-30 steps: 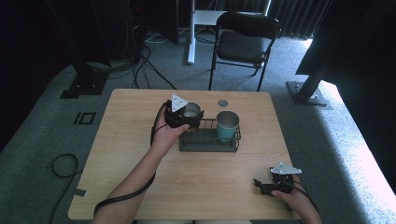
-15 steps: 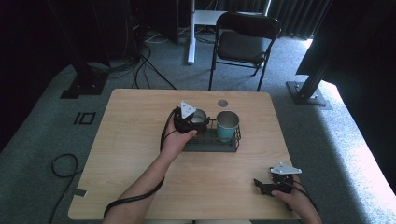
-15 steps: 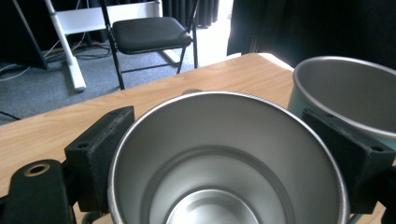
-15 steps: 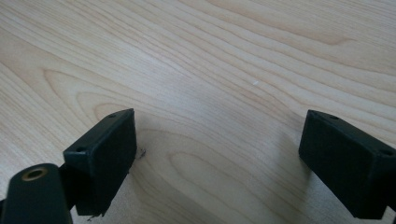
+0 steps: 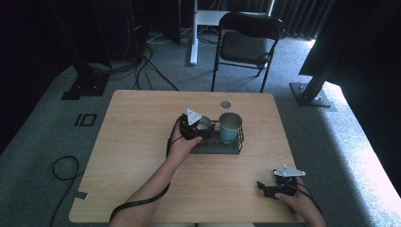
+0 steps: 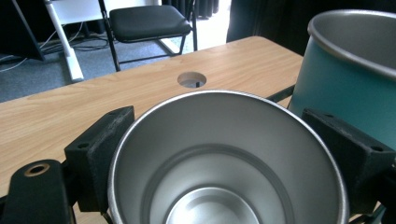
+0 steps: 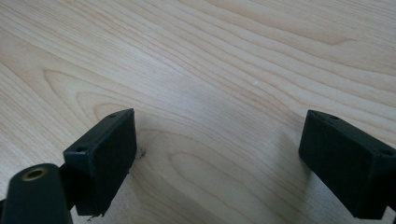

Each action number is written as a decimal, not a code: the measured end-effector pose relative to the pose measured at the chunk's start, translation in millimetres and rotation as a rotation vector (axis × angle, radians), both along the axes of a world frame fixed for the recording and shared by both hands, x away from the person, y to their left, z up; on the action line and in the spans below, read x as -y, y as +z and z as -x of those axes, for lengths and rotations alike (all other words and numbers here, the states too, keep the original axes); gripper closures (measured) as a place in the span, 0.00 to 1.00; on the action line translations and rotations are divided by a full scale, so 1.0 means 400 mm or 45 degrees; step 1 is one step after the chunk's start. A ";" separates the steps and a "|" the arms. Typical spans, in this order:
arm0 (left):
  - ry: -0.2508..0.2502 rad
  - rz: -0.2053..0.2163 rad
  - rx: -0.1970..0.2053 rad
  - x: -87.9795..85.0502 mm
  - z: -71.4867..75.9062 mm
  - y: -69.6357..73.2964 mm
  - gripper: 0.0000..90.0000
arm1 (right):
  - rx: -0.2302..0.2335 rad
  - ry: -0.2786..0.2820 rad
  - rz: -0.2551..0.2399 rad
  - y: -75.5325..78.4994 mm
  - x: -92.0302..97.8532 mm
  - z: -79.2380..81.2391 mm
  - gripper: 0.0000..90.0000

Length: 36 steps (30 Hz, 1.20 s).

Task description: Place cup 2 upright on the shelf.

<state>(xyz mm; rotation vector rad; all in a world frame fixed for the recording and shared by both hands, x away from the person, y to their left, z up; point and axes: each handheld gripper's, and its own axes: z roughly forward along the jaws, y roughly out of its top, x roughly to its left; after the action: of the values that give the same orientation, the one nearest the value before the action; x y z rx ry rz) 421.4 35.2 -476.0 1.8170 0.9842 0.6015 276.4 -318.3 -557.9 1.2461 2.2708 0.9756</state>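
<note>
Left gripper [image 5: 201,126] is pinching the steel cup [image 6: 228,158], standing upright, mouth up, just beside the teal cup [image 5: 230,127] in the rack [image 5: 222,147]. No readable writing. Right gripper [image 5: 265,188] is resting spread, well apart.

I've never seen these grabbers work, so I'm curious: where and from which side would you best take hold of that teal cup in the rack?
Take the teal cup across its upper wall, just under the rim, coming from above. It stands upright in the wire rack, whose rails guard its lower part, and the silver cup in the left gripper crowds its left side. The free right gripper probably has the clearer approach.
</note>
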 end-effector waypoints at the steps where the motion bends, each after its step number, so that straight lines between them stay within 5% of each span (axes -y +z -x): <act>1: 0.001 0.004 -0.001 0.001 0.000 -0.003 0.15 | 0.000 0.000 0.000 0.000 0.000 0.000 0.12; 12: -0.059 -0.045 -0.009 0.011 0.006 -0.013 0.10 | 0.000 0.000 0.000 0.000 0.000 0.000 0.12; 16: -0.068 -0.031 -0.007 0.004 0.006 0.000 0.03 | 0.000 0.000 0.000 0.000 0.000 0.000 0.12; 36: -0.096 0.041 0.012 -0.051 0.043 0.066 0.03 | 0.000 0.000 0.001 0.000 0.000 0.000 0.12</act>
<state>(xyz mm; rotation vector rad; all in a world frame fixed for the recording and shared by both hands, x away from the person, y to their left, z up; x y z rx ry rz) 404.2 55.5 -449.8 1.8130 0.9097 0.5449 276.3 -318.2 -557.9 1.2463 2.2707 0.9749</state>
